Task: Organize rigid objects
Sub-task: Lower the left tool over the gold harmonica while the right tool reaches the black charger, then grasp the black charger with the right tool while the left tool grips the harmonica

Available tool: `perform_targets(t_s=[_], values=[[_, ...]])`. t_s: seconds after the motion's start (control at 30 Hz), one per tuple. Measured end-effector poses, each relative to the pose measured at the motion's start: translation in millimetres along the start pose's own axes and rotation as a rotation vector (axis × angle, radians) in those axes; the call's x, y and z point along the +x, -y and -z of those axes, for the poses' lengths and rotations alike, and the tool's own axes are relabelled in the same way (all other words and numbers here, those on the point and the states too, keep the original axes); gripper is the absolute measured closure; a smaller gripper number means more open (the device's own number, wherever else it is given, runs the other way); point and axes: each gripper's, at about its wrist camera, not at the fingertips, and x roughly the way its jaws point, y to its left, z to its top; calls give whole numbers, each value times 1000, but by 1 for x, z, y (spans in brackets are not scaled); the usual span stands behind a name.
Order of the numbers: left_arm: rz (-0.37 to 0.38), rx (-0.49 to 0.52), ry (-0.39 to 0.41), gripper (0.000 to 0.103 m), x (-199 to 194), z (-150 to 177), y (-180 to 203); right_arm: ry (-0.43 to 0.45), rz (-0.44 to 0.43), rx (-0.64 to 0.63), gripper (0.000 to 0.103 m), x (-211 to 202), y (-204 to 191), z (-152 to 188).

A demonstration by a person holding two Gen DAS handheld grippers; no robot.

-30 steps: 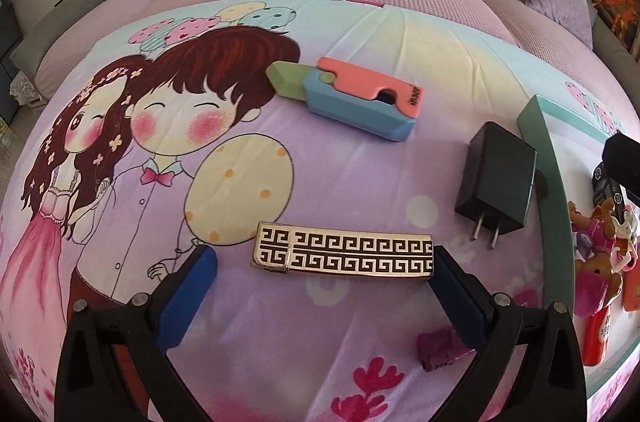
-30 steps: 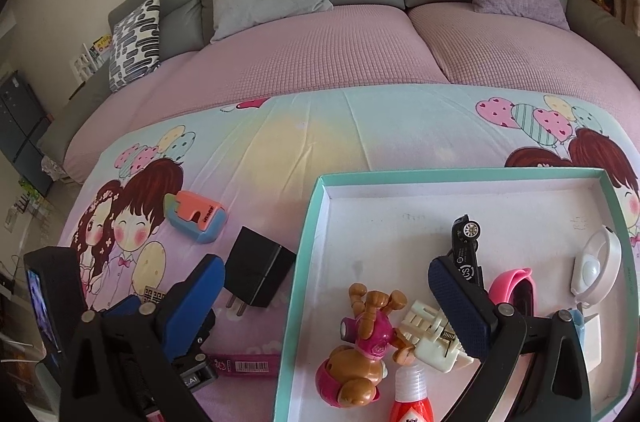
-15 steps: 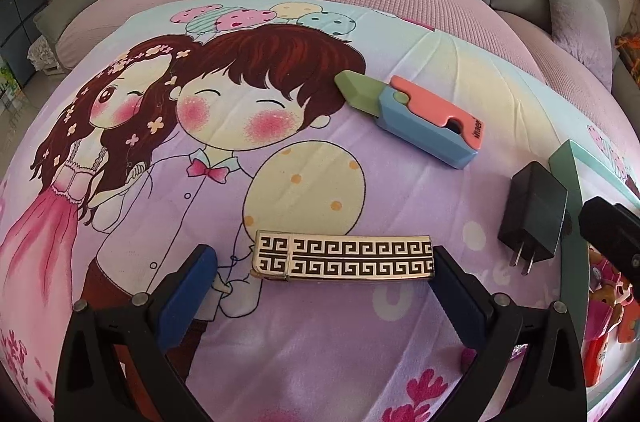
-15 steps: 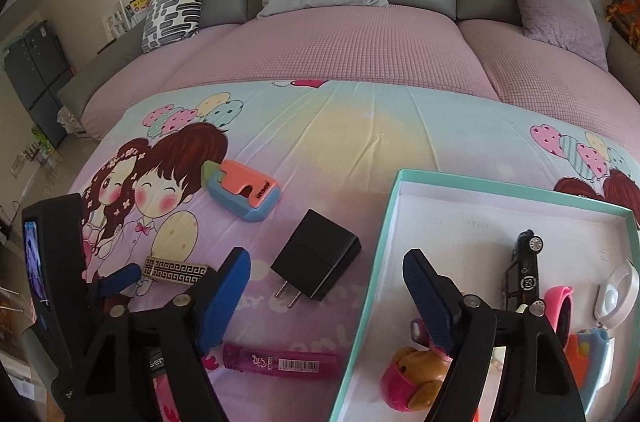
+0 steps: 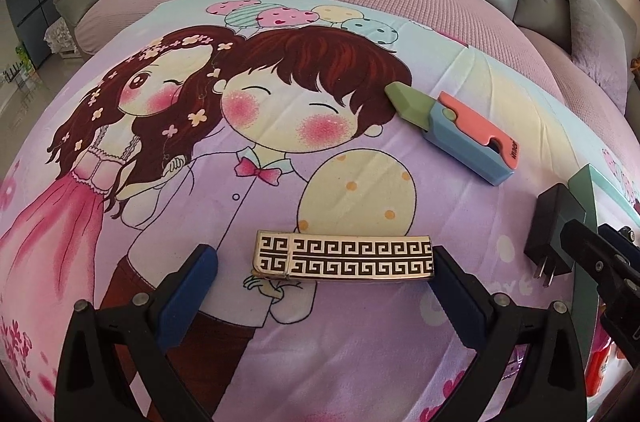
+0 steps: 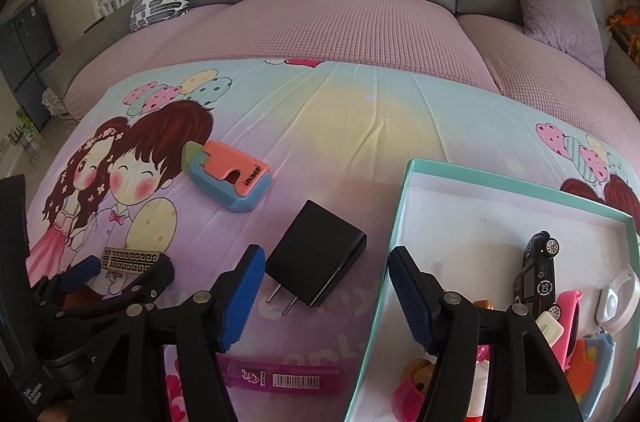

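A gold and black patterned bar (image 5: 344,256) lies on the cartoon bedsheet between the fingers of my open left gripper (image 5: 320,286); its right end is at the right pad, the left pad stands apart. The bar also shows in the right wrist view (image 6: 130,258). My right gripper (image 6: 324,298) is open and empty, hovering just short of a black charger (image 6: 316,258), with its right finger over the tray rim. The charger also shows in the left wrist view (image 5: 554,226). A blue, orange and green toy knife (image 5: 460,136) lies farther back.
A teal-rimmed white tray (image 6: 404,218) at the right holds a toy car (image 6: 538,270), a pink band, a white ring and other toys. A purple tube (image 6: 288,376) lies under my right gripper. Grey cushions line the sofa back.
My right gripper has swung left from over the tray to the charger. My left gripper has kept the bar between its fingers while the view shifted leftward.
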Motion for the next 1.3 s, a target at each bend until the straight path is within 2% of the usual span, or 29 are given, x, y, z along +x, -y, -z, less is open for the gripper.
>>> perform_targets(t_s=[0.2, 0.33, 0.4, 1.0, 1.3], values=[[0, -7, -3, 0, 0, 0, -2, 41, -15, -3, 44, -12, -3, -1], [-1, -4, -4, 0, 0, 0, -2, 26, -32, -16, 44, -10, -8, 0], [3, -7, -4, 0, 0, 0, -3, 15, -25, -16, 49, -6, -9, 0], [1, -14, -4, 0, 1, 1, -3, -34, -6, -19, 49, 23, -21, -1], [-11, -6, -2, 1, 4, 0, -2, -51, 12, -24, 54, 35, -25, -2]])
